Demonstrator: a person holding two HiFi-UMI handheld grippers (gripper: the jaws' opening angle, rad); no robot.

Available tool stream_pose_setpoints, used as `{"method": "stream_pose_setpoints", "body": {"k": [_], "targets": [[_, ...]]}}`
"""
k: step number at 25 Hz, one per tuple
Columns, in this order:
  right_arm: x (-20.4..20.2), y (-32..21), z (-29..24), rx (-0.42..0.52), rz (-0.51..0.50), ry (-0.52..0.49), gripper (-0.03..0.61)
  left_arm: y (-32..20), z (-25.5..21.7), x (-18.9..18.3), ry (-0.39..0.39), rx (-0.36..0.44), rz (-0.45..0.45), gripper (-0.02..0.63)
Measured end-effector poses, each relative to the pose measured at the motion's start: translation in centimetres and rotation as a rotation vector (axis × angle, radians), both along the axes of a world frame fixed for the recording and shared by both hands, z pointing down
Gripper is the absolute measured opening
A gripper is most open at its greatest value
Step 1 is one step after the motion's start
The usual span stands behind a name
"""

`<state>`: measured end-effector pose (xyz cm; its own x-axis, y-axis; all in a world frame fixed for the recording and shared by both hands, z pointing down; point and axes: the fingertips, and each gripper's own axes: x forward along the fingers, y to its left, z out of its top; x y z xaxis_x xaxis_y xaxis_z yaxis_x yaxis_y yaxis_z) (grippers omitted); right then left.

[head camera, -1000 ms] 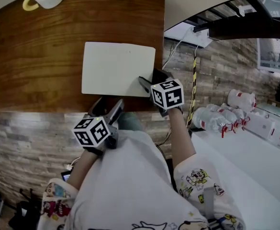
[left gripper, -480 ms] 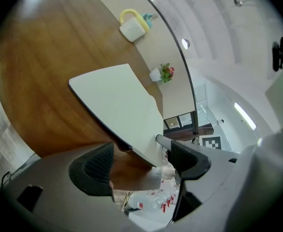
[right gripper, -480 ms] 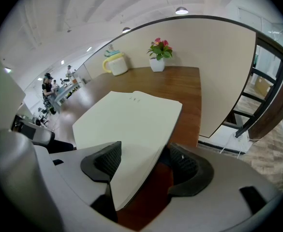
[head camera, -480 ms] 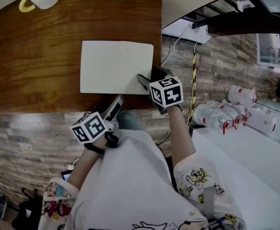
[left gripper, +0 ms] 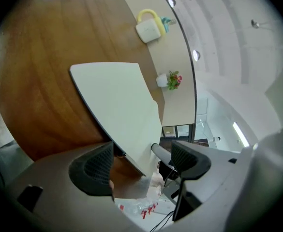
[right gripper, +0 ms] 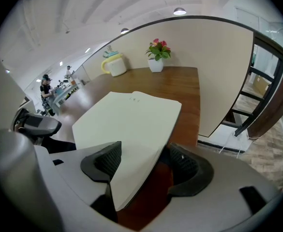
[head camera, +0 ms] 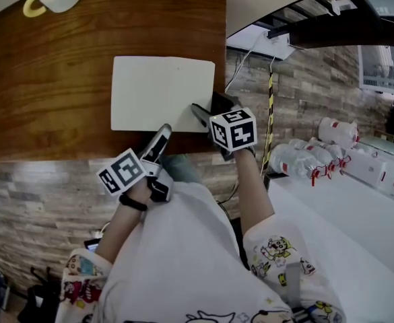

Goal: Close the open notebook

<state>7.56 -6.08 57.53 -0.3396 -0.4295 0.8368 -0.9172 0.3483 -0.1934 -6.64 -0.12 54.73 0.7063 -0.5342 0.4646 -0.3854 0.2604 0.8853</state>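
Right gripper (head camera: 209,110), head view: jaws parted, straddling the 5 o'clock corner of the cream rectangular notebook (head camera: 161,93), which lies flat on the brown wooden table (head camera: 48,79). Left gripper (head camera: 160,137) sits at the notebook's 6 o'clock edge. Left gripper view: jaws wide apart, nothing between them, notebook edge just beyond. Right gripper view: notebook corner between released jaws, a gap showing beside one.

The room is bright, and round ceiling lights (right gripper: 179,11) glow white in both gripper views. The brown wooden table (head camera: 48,79) has a soft shine, and the pale notebook (head camera: 161,94) is evenly lit, with a thin dark shadow under its edge. Both gripper views are round with black corners, straight lines bend near their edges, and whatever sits closest to the camera looks fuzzy.
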Motion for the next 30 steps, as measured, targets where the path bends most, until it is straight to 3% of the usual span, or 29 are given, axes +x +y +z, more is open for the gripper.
{"method": "stream_pose_setpoints", "body": {"k": [5, 10, 15, 30], "targets": [[0.1, 0.0, 0.0, 0.001, 0.002, -0.001, 0.305, -0.2, 0.0, -0.3, 0.05, -0.008, -0.03, 0.345], [0.1, 0.1, 0.0, 0.012, -0.008, 0.002, 0.305, -0.3, -0.1, -0.8, 0.055, 0.027, -0.005, 0.345], [0.0, 0.2, 0.0, 0.008, -0.019, 0.0, 0.304, -0.6, -0.4, -1.6, 0.035, 0.071, 0.035, 0.345], [0.1, 0.3, -0.1, -0.007, -0.046, -0.007, 0.291, -2.2, -0.3, -6.4, -0.073, 0.138, -0.014, 0.345]]}}
